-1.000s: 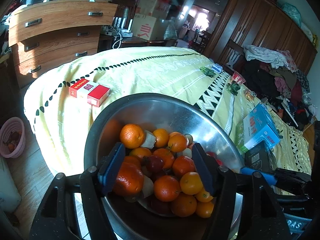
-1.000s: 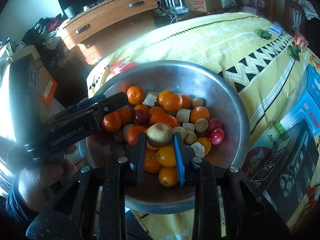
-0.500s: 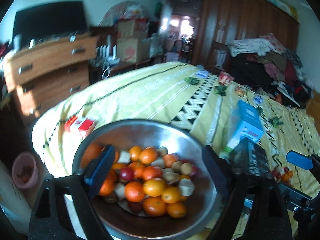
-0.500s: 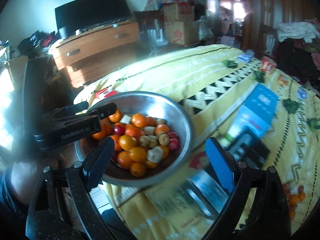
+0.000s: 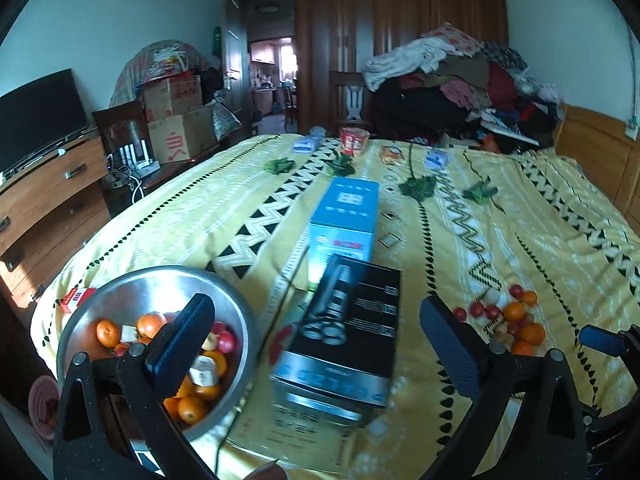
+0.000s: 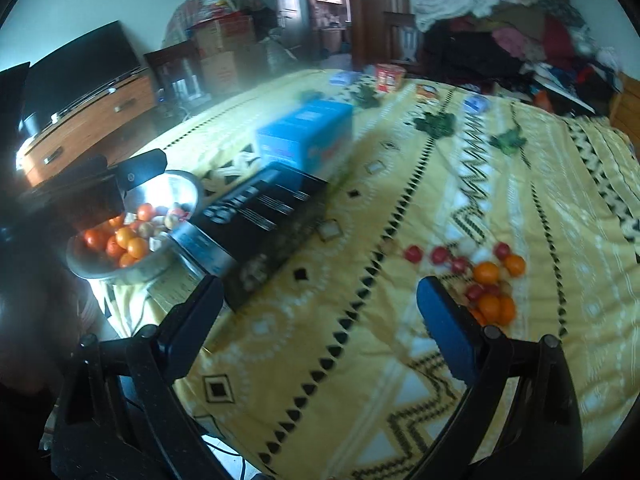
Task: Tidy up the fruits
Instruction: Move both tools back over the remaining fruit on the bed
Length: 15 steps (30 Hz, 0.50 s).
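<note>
Steel bowl: left edge of the bed, holding oranges and red fruits.
Left tool: fingers spread, just opened, empty, above the black box.
Right tool: spread, just opened, empty, over bedspread.
Loose fruit pile: on bedspread, right of box.

A brown cardboard carton stacked beside the wooden dresser bears a large red printed character, too distorted to name. The blue cardboard box and the black glossy cardboard box on the bed carry print too small and blurred to read.
</note>
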Each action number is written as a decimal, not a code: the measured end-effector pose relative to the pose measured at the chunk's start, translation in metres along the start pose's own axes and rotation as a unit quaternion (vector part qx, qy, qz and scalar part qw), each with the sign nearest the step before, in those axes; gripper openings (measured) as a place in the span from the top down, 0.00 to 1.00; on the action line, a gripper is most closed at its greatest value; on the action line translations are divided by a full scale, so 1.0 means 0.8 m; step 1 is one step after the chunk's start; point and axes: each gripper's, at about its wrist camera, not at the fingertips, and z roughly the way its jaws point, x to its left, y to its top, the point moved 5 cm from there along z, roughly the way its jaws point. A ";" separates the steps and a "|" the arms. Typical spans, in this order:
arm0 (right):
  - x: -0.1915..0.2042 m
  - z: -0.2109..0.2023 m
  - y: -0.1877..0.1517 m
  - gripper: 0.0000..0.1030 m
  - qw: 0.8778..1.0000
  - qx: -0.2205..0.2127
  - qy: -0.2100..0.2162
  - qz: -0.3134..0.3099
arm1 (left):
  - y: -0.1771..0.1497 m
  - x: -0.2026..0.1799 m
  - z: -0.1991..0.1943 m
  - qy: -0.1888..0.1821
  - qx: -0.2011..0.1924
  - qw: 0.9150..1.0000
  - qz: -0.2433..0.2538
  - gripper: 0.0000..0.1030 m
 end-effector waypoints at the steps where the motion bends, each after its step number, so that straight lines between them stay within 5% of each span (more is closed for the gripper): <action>1: -0.010 -0.003 -0.004 0.05 1.000 0.001 -0.005 0.007 | -0.001 -0.012 0.001 -0.005 0.004 1.000 0.006 0.00; 15: -0.081 -0.022 -0.044 0.05 0.998 0.007 -0.029 0.061 | -0.023 -0.115 0.017 -0.053 0.039 0.996 0.057 0.00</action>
